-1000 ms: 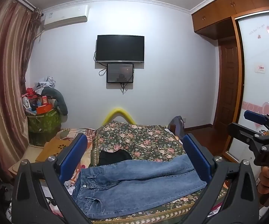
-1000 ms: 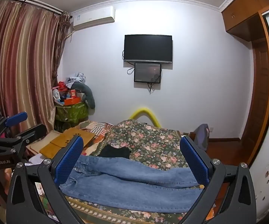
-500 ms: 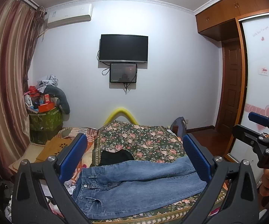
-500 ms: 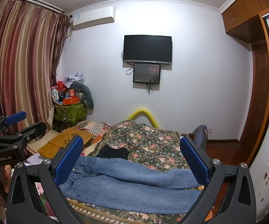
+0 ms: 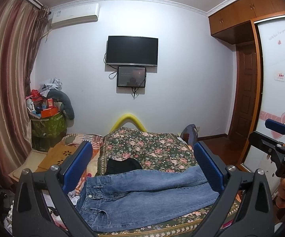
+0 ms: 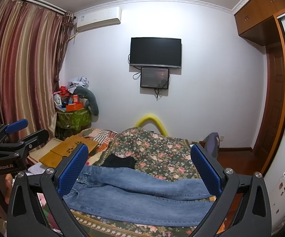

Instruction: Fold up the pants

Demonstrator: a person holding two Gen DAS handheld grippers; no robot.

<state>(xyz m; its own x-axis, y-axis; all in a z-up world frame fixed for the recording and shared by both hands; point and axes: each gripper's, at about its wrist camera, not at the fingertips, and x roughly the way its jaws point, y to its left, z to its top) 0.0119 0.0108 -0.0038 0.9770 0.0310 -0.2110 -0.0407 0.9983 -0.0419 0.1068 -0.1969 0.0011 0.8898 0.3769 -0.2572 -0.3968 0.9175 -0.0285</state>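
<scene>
A pair of blue jeans (image 5: 142, 195) lies flat across the near end of a bed with a floral cover (image 5: 152, 148), waistband to the left, legs to the right; it also shows in the right wrist view (image 6: 142, 197). My left gripper (image 5: 142, 169) is open and empty, held above and in front of the jeans. My right gripper (image 6: 140, 169) is open and empty, likewise short of the jeans. The right gripper also shows at the right edge of the left wrist view (image 5: 276, 136), and the left gripper at the left edge of the right wrist view (image 6: 14, 136).
A black garment (image 5: 122, 165) lies on the bed just behind the jeans. A wooden lap desk (image 6: 71, 148) and striped bedding lie left of the bed. A cluttered green box (image 5: 47, 126) stands in the back left corner. A wardrobe (image 5: 280, 98) is on the right.
Both views have shifted slightly, with the left gripper drifting left and up. The jeans have not moved and both grippers stay open.
</scene>
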